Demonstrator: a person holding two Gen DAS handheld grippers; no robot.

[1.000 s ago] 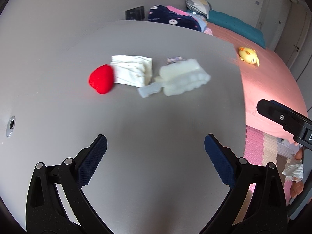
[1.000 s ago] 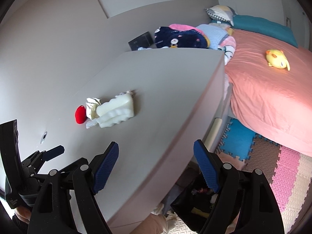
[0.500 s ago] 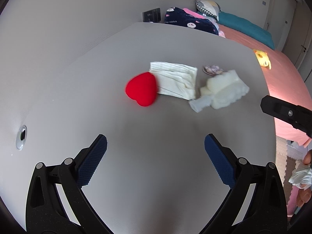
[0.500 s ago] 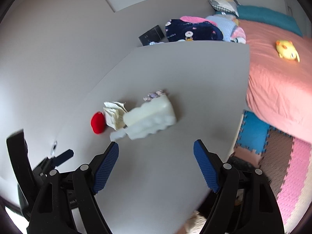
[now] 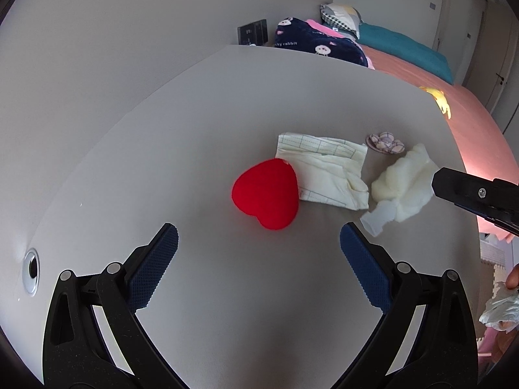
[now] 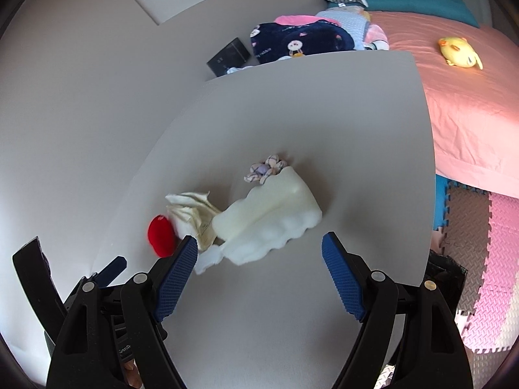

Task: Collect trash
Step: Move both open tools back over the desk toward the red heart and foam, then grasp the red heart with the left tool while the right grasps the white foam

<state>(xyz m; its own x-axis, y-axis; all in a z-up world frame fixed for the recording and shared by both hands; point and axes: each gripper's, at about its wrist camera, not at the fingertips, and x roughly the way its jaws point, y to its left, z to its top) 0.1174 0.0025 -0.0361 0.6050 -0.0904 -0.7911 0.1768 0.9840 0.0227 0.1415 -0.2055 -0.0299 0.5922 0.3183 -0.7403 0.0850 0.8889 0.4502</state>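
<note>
Four things lie mid-tabletop [image 5: 227,308]: one red heart [image 5: 266,193], one folded cloth [image 5: 327,170], one white foam piece [image 6: 269,223] and one small wrapper [image 6: 266,168]. Just ahead of the heart, the left hand-held gripper [image 5: 258,262] gapes wide, empty. Before the foam, the right hand-held gripper [image 6: 259,275] likewise gapes, holding nothing.

Beyond the grey table's [image 6: 324,103] far edge lies a navy rabbit-print blanket [image 6: 298,40], and right of it a pink bed [image 6: 470,97] bearing a yellow plush toy [image 6: 459,52].
</note>
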